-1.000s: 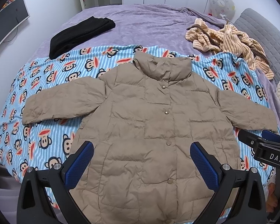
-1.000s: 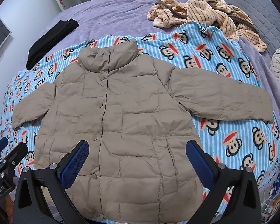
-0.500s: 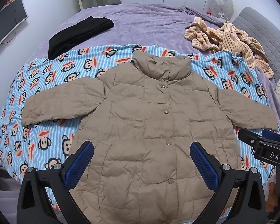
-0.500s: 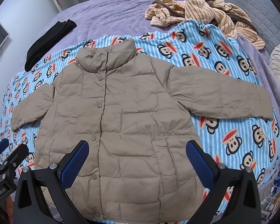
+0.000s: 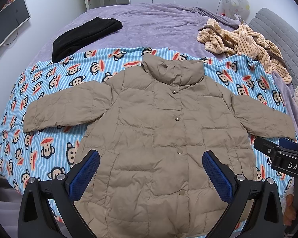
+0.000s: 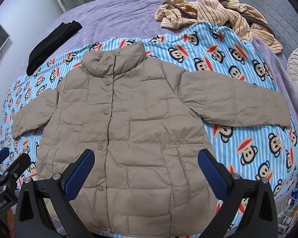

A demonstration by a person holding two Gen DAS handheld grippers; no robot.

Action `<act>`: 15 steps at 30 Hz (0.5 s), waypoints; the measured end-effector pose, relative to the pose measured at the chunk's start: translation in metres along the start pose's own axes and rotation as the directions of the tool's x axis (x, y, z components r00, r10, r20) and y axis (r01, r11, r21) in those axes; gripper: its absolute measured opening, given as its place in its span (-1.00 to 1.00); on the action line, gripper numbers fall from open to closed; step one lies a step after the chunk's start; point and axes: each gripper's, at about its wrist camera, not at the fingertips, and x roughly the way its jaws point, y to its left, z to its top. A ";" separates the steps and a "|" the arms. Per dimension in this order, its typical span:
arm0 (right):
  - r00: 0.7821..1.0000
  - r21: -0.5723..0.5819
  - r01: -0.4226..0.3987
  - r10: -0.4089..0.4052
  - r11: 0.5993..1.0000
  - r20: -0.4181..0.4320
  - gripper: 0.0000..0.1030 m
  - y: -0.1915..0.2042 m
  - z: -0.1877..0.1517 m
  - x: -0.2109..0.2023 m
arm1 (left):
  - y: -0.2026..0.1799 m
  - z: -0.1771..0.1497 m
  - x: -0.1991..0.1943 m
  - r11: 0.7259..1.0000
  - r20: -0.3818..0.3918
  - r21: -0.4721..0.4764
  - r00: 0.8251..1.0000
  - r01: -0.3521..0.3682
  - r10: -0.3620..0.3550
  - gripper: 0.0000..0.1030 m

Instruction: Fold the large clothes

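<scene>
A tan quilted puffer jacket (image 5: 164,127) lies flat and buttoned, front up, sleeves spread out, on a blue striped monkey-print blanket (image 5: 49,138). It also shows in the right wrist view (image 6: 133,130). My left gripper (image 5: 151,170) hovers open and empty above the jacket's lower hem. My right gripper (image 6: 146,168) hovers open and empty above the lower hem too. The right gripper shows at the right edge of the left wrist view (image 5: 276,152); the left gripper shows at the left edge of the right wrist view (image 6: 8,166).
The blanket (image 6: 248,138) lies on a purple bedspread (image 5: 159,27). A folded black garment (image 5: 83,35) lies at the back left. A crumpled tan striped garment (image 5: 242,39) lies at the back right, by a grey headboard (image 5: 284,39).
Both grippers have drifted slightly back and up; the jacket sits a little lower in both views. Nothing was taken hold of.
</scene>
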 end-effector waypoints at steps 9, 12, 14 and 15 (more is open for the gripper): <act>1.000 0.001 0.000 0.000 1.000 0.001 1.00 -0.001 -0.001 0.000 | 0.000 0.000 0.000 1.000 0.000 -0.001 1.000 0.000 0.000 1.00; 1.000 -0.001 0.000 0.000 1.000 -0.001 1.00 -0.001 -0.001 0.000 | 0.000 0.000 0.000 1.000 0.000 0.000 1.000 0.000 0.000 1.00; 1.000 0.001 0.001 -0.001 1.000 0.000 1.00 -0.001 0.000 0.000 | 0.000 0.000 0.000 1.000 0.000 0.000 1.000 0.000 0.000 1.00; 1.000 0.002 0.001 -0.001 1.000 0.000 1.00 -0.001 0.000 0.000 | 0.000 0.000 0.000 1.000 0.000 0.000 1.000 0.000 0.000 1.00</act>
